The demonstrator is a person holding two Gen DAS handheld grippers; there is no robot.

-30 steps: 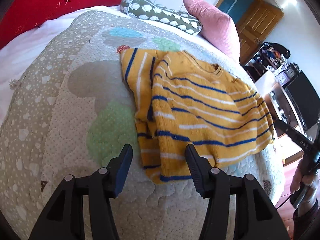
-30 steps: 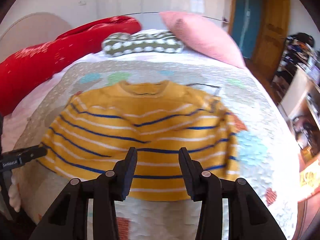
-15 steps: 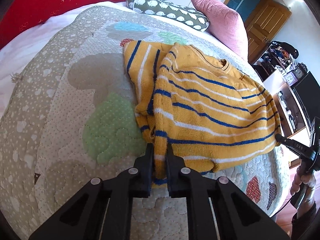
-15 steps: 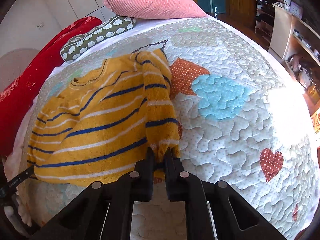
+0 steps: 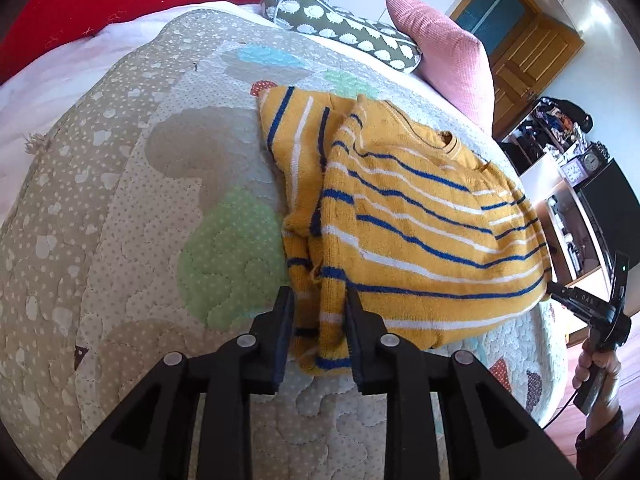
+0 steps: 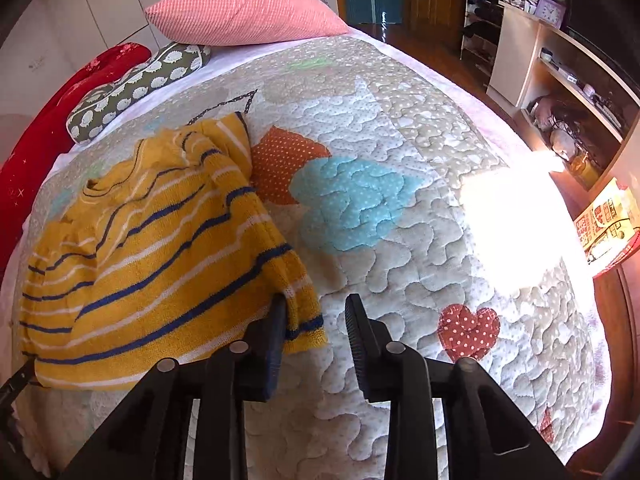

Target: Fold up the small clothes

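A small yellow sweater [image 5: 416,220] with blue and white stripes lies on the quilted bedspread [image 5: 132,208], both sleeves folded inward. It also shows in the right wrist view [image 6: 152,248]. My left gripper [image 5: 318,320] is open, its jaws apart around the hem's left corner, which lies loose between them. My right gripper [image 6: 316,324] is open; the hem's right corner [image 6: 304,320] lies beside its left finger on the quilt. The right gripper and the hand holding it show at the edge of the left wrist view [image 5: 592,312].
A pink pillow [image 6: 244,14], a green patterned cushion [image 6: 136,88] and a red duvet [image 5: 120,4] lie at the head of the bed. Shelves with clutter [image 6: 568,92] stand right of the bed. The bed edge is just below both grippers.
Half a second ago both grippers were shut on the sweater's hem corners. Both have now opened and the hem lies released on the quilt.
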